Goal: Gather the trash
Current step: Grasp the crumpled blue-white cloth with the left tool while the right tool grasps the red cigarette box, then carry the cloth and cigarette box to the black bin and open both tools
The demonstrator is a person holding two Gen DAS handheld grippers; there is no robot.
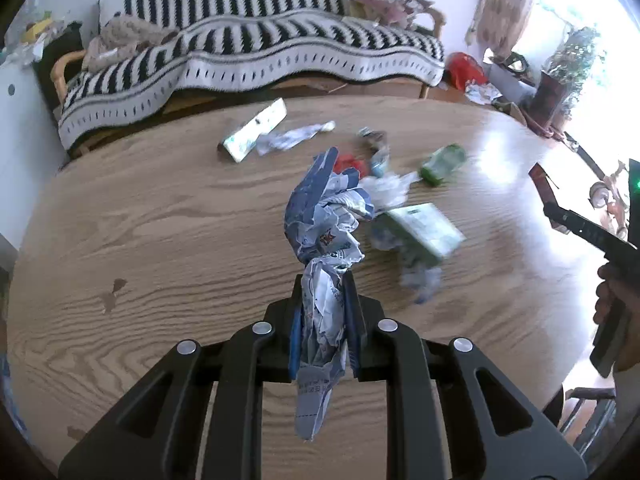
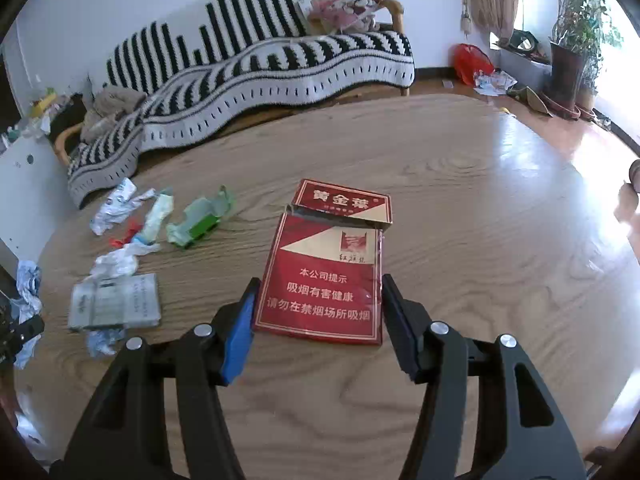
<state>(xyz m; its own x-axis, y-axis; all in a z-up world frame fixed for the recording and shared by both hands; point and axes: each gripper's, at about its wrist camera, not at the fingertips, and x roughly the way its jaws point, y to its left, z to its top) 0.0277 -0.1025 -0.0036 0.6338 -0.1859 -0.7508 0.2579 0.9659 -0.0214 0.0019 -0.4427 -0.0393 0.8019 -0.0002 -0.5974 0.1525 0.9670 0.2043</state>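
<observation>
My left gripper (image 1: pixel 324 280) is shut on a crumpled blue-and-white paper wrapper (image 1: pixel 324 220), which sticks up past the fingertips and hangs out behind the pads, above the wooden table (image 1: pixel 160 240). In the right wrist view my right gripper (image 2: pixel 318 284) is shut on a red cigarette pack (image 2: pixel 320 296), one pad against each long side. A second red pack (image 2: pixel 340 200) lies just beyond it. More trash sits mid-table: a green-and-white carton (image 1: pixel 424 228), a squashed green bottle (image 1: pixel 442 164), a long white box (image 1: pixel 256 130) and several wrappers.
A sofa under a black-and-white striped blanket (image 1: pixel 240 52) runs along the table's far side. On the floor at the right are a red bag (image 1: pixel 464 68) and a potted plant (image 2: pixel 568 60). A hand on the other gripper shows at the left wrist view's right edge.
</observation>
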